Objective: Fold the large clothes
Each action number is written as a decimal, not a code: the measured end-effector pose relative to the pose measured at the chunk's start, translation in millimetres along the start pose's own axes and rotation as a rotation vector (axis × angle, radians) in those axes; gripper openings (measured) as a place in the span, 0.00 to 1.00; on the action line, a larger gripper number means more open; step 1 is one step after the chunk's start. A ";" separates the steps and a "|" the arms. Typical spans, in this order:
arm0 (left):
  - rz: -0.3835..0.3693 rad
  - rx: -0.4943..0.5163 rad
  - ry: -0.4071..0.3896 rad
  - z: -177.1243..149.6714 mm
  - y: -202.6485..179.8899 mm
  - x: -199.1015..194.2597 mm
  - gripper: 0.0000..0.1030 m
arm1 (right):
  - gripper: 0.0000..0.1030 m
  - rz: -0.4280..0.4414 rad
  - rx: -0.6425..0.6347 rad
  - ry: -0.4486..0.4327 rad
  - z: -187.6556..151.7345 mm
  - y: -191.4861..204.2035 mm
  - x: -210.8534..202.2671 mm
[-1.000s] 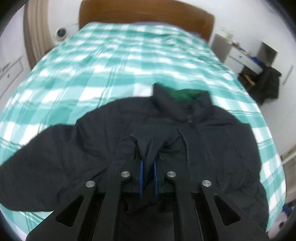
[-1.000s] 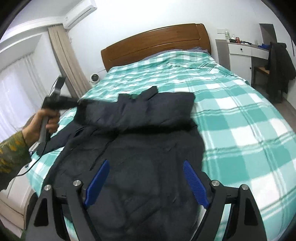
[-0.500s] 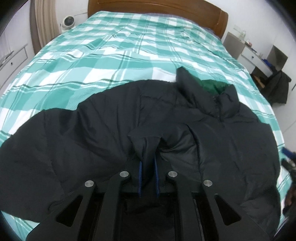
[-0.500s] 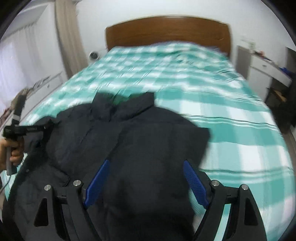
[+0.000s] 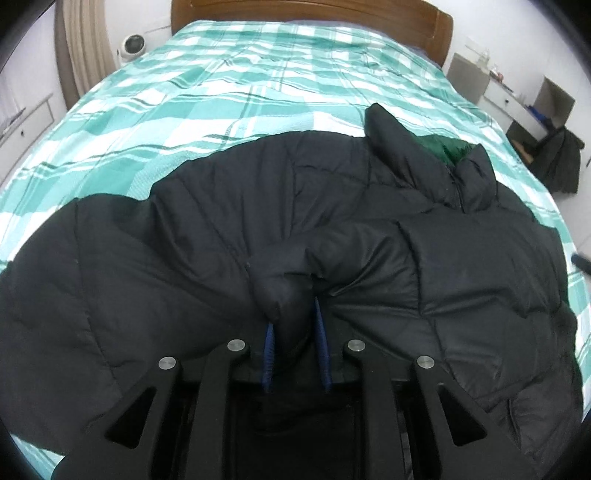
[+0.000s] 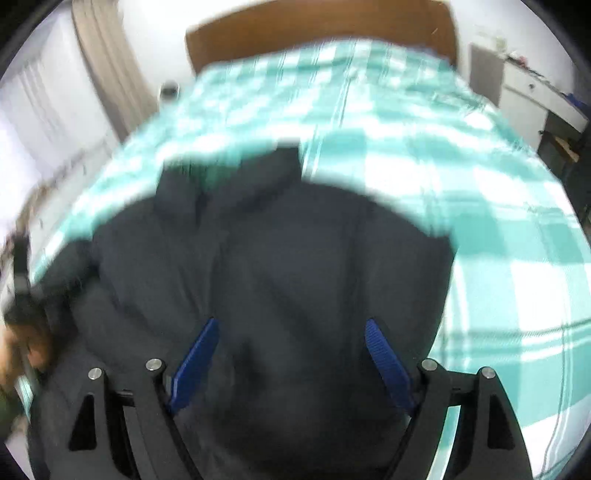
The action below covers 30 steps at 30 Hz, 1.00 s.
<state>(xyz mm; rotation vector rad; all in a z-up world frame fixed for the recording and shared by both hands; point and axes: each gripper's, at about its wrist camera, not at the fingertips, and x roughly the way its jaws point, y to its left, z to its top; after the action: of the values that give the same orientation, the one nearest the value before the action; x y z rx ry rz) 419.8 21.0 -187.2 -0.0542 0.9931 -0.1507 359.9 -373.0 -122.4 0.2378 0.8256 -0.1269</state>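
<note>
A large black padded jacket (image 5: 369, 236) with a green lining at the collar (image 5: 447, 146) lies spread on the bed. My left gripper (image 5: 293, 314) is shut on the cuff of a sleeve (image 5: 284, 291) folded in over the jacket's front. In the blurred right wrist view the jacket (image 6: 295, 258) fills the lower middle. My right gripper (image 6: 291, 332) is open and empty, just above the jacket's body. The left gripper shows dimly at the left edge of the right wrist view (image 6: 22, 280).
The bed has a teal and white checked cover (image 5: 221, 81) and a wooden headboard (image 5: 314, 9). A white desk (image 5: 517, 99) and a dark coat on a chair (image 5: 561, 158) stand to the right. A curtain (image 5: 81, 55) and a small fan (image 5: 133, 44) are at the left.
The left gripper has carried the sleeve cuff in over the jacket and lower toward it. The right gripper, still open, has swung over and closer to the jacket's right half.
</note>
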 end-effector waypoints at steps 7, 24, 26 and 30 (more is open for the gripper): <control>0.010 -0.001 0.006 -2.5 -0.9 3.7 0.23 | 0.81 -0.037 0.149 0.119 -12.0 -35.9 69.2; 0.031 0.045 -0.078 -120.3 0.9 -127.4 0.86 | 0.82 -0.092 -0.012 -0.104 -175.8 23.4 -143.5; 0.044 0.034 -0.097 -143.9 3.0 -146.9 0.86 | 0.82 -0.124 -0.017 -0.135 -200.8 33.8 -166.6; 0.084 0.010 -0.137 -177.8 3.5 -173.7 0.91 | 0.82 -0.171 -0.007 -0.186 -236.1 57.1 -200.7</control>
<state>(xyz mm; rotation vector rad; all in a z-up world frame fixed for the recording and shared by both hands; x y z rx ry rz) 178.0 54.9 -140.5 -0.0134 0.8567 -0.0735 68.6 -253.0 -119.1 0.1456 0.6599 -0.3019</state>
